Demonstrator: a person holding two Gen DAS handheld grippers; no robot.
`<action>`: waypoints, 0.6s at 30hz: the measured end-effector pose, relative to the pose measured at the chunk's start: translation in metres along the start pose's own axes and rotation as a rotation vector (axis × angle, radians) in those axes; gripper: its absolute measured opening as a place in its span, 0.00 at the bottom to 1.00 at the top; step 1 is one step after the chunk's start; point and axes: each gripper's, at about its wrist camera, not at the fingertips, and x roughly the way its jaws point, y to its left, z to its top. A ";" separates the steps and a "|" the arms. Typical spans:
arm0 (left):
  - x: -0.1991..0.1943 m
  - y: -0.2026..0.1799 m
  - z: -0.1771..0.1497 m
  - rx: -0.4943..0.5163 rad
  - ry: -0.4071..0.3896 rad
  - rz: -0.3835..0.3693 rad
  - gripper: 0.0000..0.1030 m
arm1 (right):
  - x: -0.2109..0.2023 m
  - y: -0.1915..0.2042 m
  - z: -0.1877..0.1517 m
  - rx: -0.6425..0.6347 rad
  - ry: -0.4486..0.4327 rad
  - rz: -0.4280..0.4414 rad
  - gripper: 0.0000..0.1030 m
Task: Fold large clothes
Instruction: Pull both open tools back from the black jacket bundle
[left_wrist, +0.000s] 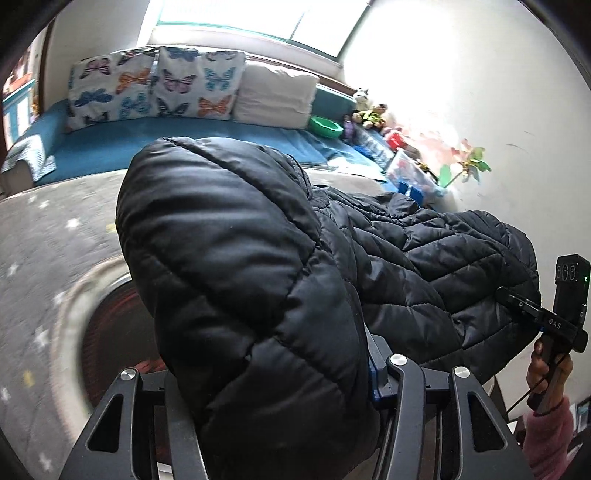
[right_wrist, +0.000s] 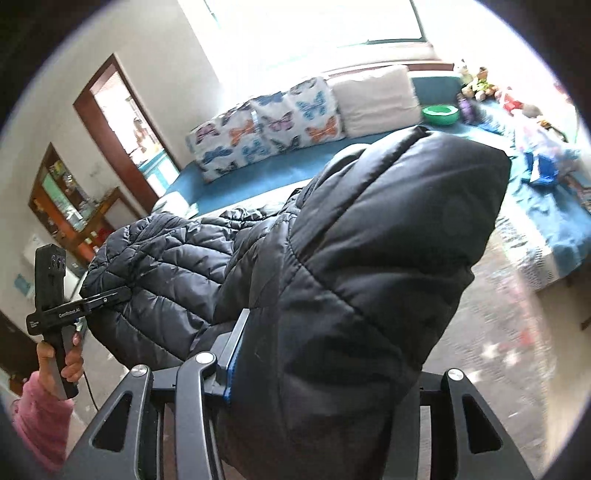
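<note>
A black quilted puffer jacket (left_wrist: 258, 266) fills the middle of the left wrist view, held off the floor between the two tools. The left tool (left_wrist: 280, 387) sits at the bottom centre of that frame, clamped on a thick fold of the jacket: one blue-padded finger (left_wrist: 375, 373) presses against the padded fabric, while the other finger is buried under the bulge. From there the jacket stretches toward the right edge of the frame, where the right tool (left_wrist: 508, 295) pinches its far edge, held by a hand (left_wrist: 543, 369) in a pink sleeve (left_wrist: 550, 439).

In the right wrist view the same jacket (right_wrist: 351, 258) bulges across the centre and right. The right tool (right_wrist: 314, 373), at the bottom centre, is closed on another thick fold, its blue-padded finger (right_wrist: 232, 354) flat against the cloth. At the left of this frame the left tool (right_wrist: 123, 293) grips the jacket's edge, with a hand (right_wrist: 62, 362) around its handle.

Behind the jacket, across the upper part of both frames, a low couch with a blue cover (left_wrist: 177, 136) carries butterfly-print cushions (left_wrist: 147, 88) and a plain white cushion (left_wrist: 275, 92). A green bowl (left_wrist: 325, 127) and soft toys (left_wrist: 369, 109) sit to the upper right. A grey carpet with pale stars (left_wrist: 48, 236) is blurred at the lower left of the left wrist view.
</note>
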 end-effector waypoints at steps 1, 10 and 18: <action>0.010 -0.007 0.004 0.004 0.003 -0.007 0.56 | -0.001 -0.006 0.002 -0.004 -0.010 -0.013 0.50; 0.107 -0.042 0.006 -0.001 0.096 0.015 0.68 | 0.027 -0.069 -0.029 0.132 0.045 0.002 0.57; 0.122 0.016 -0.001 -0.162 0.156 -0.057 0.86 | 0.019 -0.104 -0.048 0.263 0.083 0.054 0.73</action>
